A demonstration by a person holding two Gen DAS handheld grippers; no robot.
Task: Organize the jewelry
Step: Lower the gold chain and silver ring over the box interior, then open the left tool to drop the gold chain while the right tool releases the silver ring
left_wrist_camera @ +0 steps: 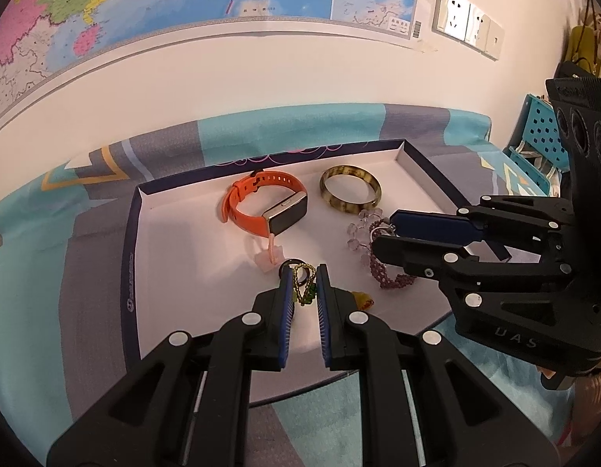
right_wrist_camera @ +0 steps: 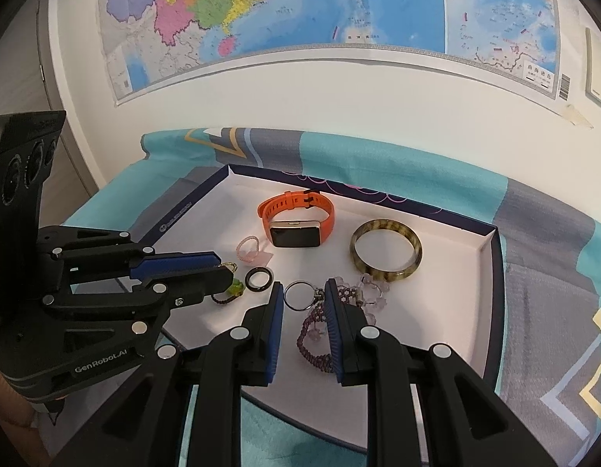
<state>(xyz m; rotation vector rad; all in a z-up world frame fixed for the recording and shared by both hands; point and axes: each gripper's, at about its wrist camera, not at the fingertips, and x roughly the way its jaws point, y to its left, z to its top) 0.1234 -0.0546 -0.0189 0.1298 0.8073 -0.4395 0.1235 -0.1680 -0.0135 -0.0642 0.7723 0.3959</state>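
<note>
Nearest in the left wrist view, the left gripper [left_wrist_camera: 303, 272] stands with its jaws nearly clenched, only a narrow gap between the blue pads, and a green beaded cord charm [left_wrist_camera: 305, 287] lies in that gap; whether the pads press it I cannot tell. A dark ring [left_wrist_camera: 290, 261] sits at the left pad's tip, half hidden behind it, and a yellow piece [left_wrist_camera: 363, 299] at 3 o'clock of the jaws is mostly covered by the right finger. In the right wrist view the right gripper [right_wrist_camera: 303, 287] is likewise almost closed, its jaws framing a silver key ring [right_wrist_camera: 298, 296] and one end of a purple beaded bracelet [right_wrist_camera: 314, 344], whose far side is cut off by the right pad; contact is unclear. A clear crystal bracelet [right_wrist_camera: 372, 292] peeps out just behind that pad. All lie in one shallow white tray [left_wrist_camera: 172, 241] on a teal and grey cloth [left_wrist_camera: 32, 272]. Farther, at 12 o'clock, one orange smartwatch [left_wrist_camera: 267, 204] rests on its side, its long axis running left to right with the screen facing the camera; one pink ring on a stand [right_wrist_camera: 249, 250] is near it, and one amber bangle [left_wrist_camera: 350, 191] lies flat at 1 o'clock. A wall map [left_wrist_camera: 183, 0] hangs beyond.
</note>
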